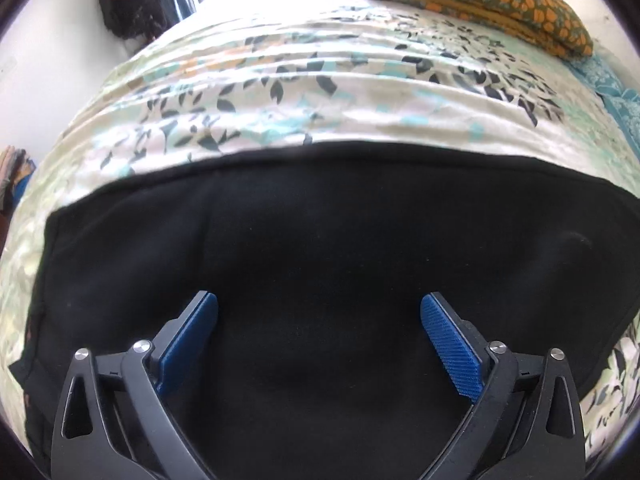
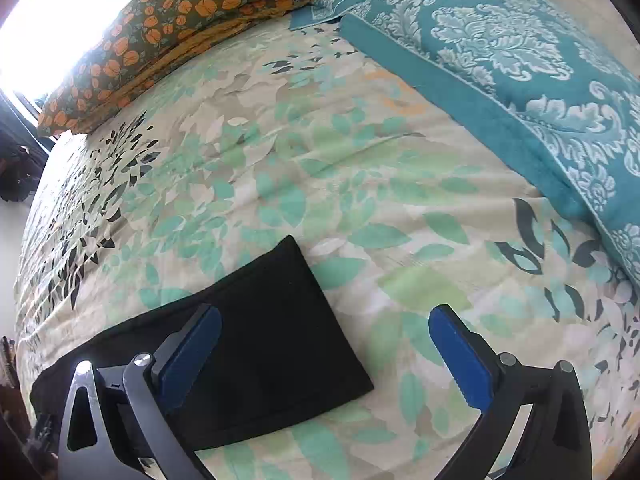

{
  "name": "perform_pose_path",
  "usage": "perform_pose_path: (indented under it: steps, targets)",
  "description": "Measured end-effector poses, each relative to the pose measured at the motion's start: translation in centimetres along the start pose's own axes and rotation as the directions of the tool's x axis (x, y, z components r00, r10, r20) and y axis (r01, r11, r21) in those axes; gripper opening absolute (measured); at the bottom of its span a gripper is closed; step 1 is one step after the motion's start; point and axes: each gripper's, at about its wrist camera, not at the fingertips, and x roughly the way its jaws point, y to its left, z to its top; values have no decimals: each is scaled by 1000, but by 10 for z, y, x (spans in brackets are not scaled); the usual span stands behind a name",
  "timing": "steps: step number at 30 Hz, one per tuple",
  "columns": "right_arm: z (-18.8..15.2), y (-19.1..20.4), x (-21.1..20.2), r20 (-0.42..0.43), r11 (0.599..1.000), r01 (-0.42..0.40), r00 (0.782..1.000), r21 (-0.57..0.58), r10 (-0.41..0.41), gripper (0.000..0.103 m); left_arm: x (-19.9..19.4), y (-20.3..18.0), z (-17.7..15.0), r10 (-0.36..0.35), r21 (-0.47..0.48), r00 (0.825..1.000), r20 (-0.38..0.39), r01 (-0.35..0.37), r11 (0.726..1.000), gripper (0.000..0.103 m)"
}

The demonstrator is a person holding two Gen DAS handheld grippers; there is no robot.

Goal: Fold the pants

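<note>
Blue pads on my left claw point(image 1: 319, 312) stand wide apart right over the black pants point(image 1: 320, 248), holding nothing. My right claw point(image 2: 325, 326) is spread just as wide and also empty, one finger above the end of the pants point(image 2: 264, 340), the other above bare bedspread point(image 2: 320, 168).

They lie flat across the near part of the bed as a long dark band, apparently already doubled leg on leg, though I can't make out the layers in that black. From the right view the end is squared off with a clean corner.

I judge the cloth soft, thick and limp, light enough to lift but sure to sag and drag if held at one point. So I'd pinch through all layers at the two corners of the narrow end, one claw each, and carry it over toward the far end.

No box or basket shows; only an orange flowered pillow point(image 2: 168, 24) and a teal patterned blanket point(image 2: 500, 64) farther up the bed.
</note>
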Motion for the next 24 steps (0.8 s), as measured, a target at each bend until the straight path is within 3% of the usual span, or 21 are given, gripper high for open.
perform_pose_path:
  steps: [3,6,8,10,11,12,13,18,22,24]
  targets:
    - [14,14,19,-25,999,22,999,-35,-22,103,-5,-2,-12,10,4,996,85,-10,1000,103]
    - [24,25,45,-43,998,29,999,-63,-31,103,-5,-3,-15,15,6,994,106,-16,1000,103]
    - [25,32,63,-63,997,24,998,-78,-29,94,-6,-3,-17,12,4,992,122,-13,1000,103]
    - [24,37,79,-105,996,2,994,-87,-11,45,-4,-3,-17,7,2,991,135,-8,1000,103]
    - [22,40,79,-103,995,8,995,-95,-18,39,-4,-2,-18,2,-1,990,138,-2,1000,103]
    - [20,42,73,-80,994,14,997,-108,-23,18,-3,-2,-17,-1,-3,990,139,1,1000,103]
    - [17,44,65,-63,993,3,998,-120,-11,12,-3,-2,-17,-2,-3,990,138,2,1000,103]
    - [-29,60,-37,93,964,-96,988,-249,123,11,-4,-3,-13,3,2,993,117,-3,1000,103]
    - [-117,53,-130,175,938,-202,950,-280,257,11,-16,-5,-6,-8,46,1000,-6,8,999,101]
    - [-172,41,-162,206,934,-243,932,-262,300,11,-35,-1,-15,-45,46,999,-14,46,998,101]
